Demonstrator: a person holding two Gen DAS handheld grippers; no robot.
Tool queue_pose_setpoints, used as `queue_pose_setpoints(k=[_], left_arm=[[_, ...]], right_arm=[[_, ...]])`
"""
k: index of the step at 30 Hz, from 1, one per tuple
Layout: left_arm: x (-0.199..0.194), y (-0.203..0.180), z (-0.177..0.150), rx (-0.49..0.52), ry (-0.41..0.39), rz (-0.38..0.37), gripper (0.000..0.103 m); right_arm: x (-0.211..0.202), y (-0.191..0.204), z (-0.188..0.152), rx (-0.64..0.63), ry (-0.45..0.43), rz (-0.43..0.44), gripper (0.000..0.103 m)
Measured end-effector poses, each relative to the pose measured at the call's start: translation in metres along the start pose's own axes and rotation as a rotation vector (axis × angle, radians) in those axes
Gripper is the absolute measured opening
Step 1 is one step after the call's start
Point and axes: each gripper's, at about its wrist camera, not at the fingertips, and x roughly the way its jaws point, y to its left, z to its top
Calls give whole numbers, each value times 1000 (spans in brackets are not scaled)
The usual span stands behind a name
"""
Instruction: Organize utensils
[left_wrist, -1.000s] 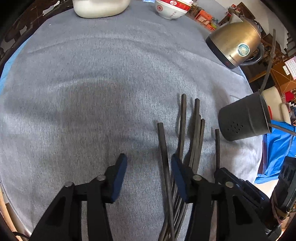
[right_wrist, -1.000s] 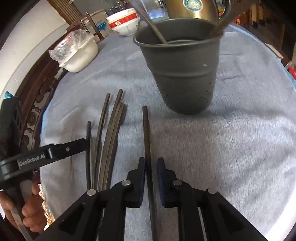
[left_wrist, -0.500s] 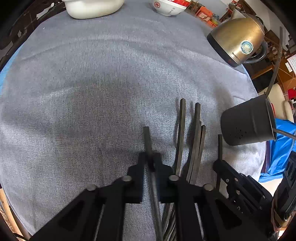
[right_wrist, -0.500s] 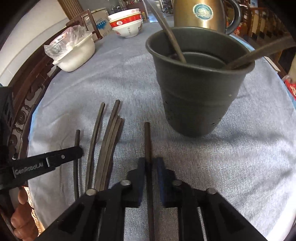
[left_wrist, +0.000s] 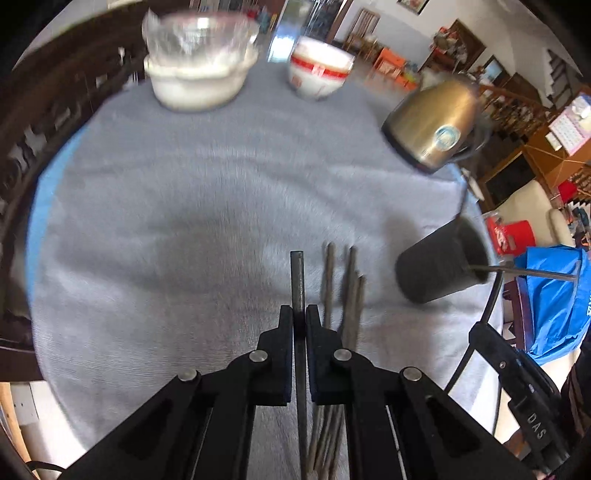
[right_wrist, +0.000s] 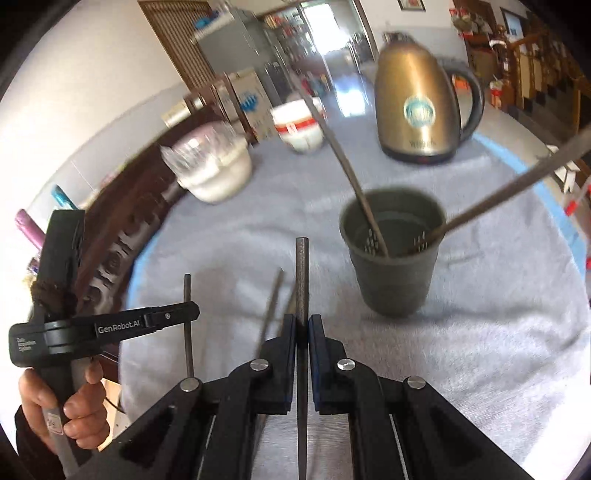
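Observation:
My left gripper is shut on one dark chopstick, lifted above the grey cloth. Several more dark chopsticks lie on the cloth just to its right. My right gripper is shut on another dark chopstick, also raised off the cloth. The dark perforated utensil cup stands ahead and to the right of it, with two chopsticks leaning inside. In the left wrist view the cup stands at the right. The left gripper's body and the hand holding it show at the right wrist view's left.
A gold kettle stands at the back right. A red-and-white bowl and a white bowl under clear plastic sit at the far edge. The round table's grey cloth spreads to the left. A blue bag lies beyond the right edge.
The left jaws closed on a chopstick; the right jaws tightened on theirs. Both grippers rose and tilted up, lifting their chopsticks off the cloth, so more of the room shows.

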Motion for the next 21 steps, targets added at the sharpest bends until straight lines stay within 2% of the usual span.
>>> queue_pose_setpoints(k=[8, 15, 21], left_arm=[[-73, -16, 1, 49, -169, -20, 6], [-110, -35, 10, 57, -284, -46, 6], [-133, -59, 27, 52, -372, -78, 6]], right_arm=[[-62, 6, 11, 2, -181, 26, 8], [-94, 2, 24, 34, -311, 5, 8], [-123, -7, 39, 55, -429, -50, 8]])
